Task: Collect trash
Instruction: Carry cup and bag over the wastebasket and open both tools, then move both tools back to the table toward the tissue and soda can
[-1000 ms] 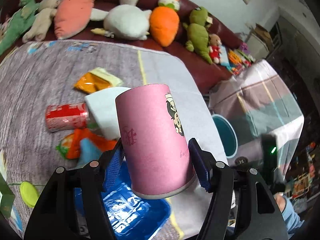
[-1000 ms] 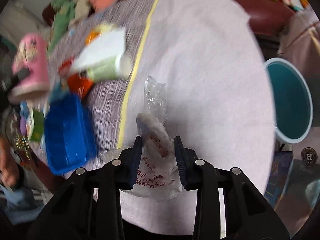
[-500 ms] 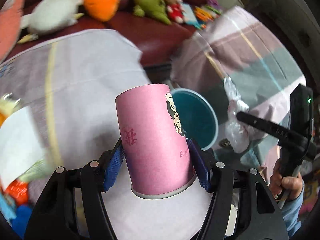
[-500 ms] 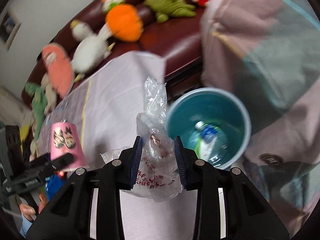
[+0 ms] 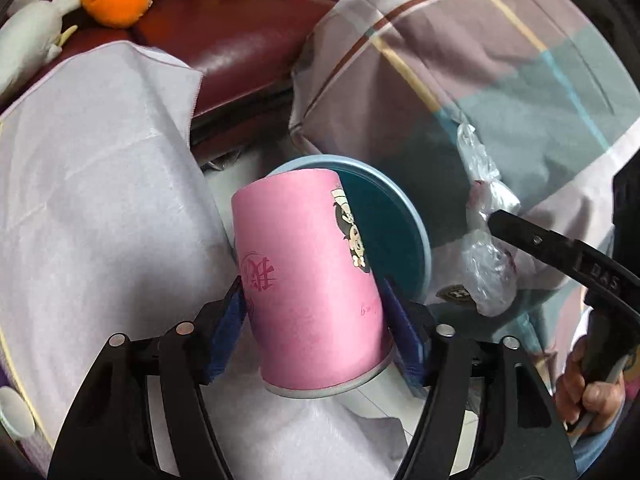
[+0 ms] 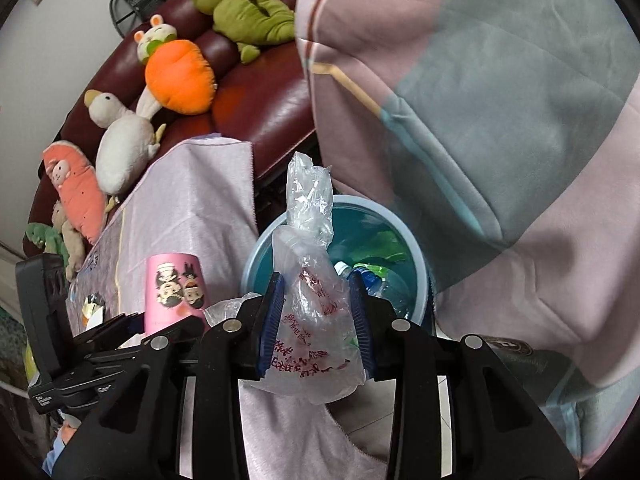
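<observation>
My left gripper (image 5: 316,320) is shut on a pink paper cup (image 5: 308,272) with cartoon figures, held in front of the blue trash bin (image 5: 416,224) on the floor. My right gripper (image 6: 316,320) is shut on a crumpled clear plastic bag (image 6: 312,296) with red print, held just over the bin (image 6: 256,256). The bin holds a plastic bottle (image 6: 372,276) and green trash. The cup (image 6: 172,288) and left gripper show at the left of the right wrist view. The bag (image 5: 484,240) shows at the right of the left wrist view.
The table with a pale purple cloth (image 5: 80,200) lies to the left of the bin. A dark red sofa (image 6: 256,96) with several plush toys stands behind. A striped pink and grey blanket (image 6: 500,120) hangs to the right of the bin.
Both grippers have swung from the table toward the bin with their loads. The bin is now closer and more centred in both views.
</observation>
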A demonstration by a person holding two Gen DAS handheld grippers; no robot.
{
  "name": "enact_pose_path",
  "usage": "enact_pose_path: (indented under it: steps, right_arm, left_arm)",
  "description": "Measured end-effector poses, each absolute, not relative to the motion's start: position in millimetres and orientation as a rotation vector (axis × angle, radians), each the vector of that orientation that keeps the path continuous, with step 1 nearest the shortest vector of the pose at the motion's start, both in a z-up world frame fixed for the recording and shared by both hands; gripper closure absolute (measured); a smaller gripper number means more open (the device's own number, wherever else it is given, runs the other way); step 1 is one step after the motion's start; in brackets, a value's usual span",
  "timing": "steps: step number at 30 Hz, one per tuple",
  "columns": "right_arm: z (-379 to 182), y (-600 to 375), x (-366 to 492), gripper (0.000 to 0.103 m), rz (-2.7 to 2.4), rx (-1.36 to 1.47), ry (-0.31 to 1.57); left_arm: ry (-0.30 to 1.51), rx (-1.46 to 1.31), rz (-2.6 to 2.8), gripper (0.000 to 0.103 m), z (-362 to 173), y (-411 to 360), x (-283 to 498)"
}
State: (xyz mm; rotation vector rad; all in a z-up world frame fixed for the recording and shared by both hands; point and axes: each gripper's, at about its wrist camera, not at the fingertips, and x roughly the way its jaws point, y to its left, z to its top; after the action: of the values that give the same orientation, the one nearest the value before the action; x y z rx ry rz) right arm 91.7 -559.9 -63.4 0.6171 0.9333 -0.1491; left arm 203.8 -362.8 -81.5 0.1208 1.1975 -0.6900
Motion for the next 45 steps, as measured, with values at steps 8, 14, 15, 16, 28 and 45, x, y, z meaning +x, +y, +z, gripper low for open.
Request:
enact_pose_path:
  steps: [8,14,15,16,28,45]
  right_arm:
    - [-78,-567,104,0.070,-0.153,0.624,0.955]
    - [-85,-566,112,0.070,-0.157,0.619,0.973]
    - [-86,-566,114,0.070,-0.157,0.617,0.976]
    - [-86,-565,116,0.070,-0.159,0.613,0.980]
    - [-99,-542,125,0.036,-0.186,0.542,1.063]
    - [-61,-495,118,0.027,-0.188,0.488,1.063]
  left_arm:
    - [1.241,0.172,-0.635,0.022,-111,-376,215]
    - [1.257,0.139,-0.628,0.022,-112,-364,215]
    - [1.258,0.133,-0.627,0.021,-111,-362,214]
    - [1.259,0.129,-0.626,0.021,-111,-360,214]
    - [1.263,0.085,-0.626,0.019,-98,-329,201]
    - [1.217,-0.034,-0.592,0.019,-69,-251,187]
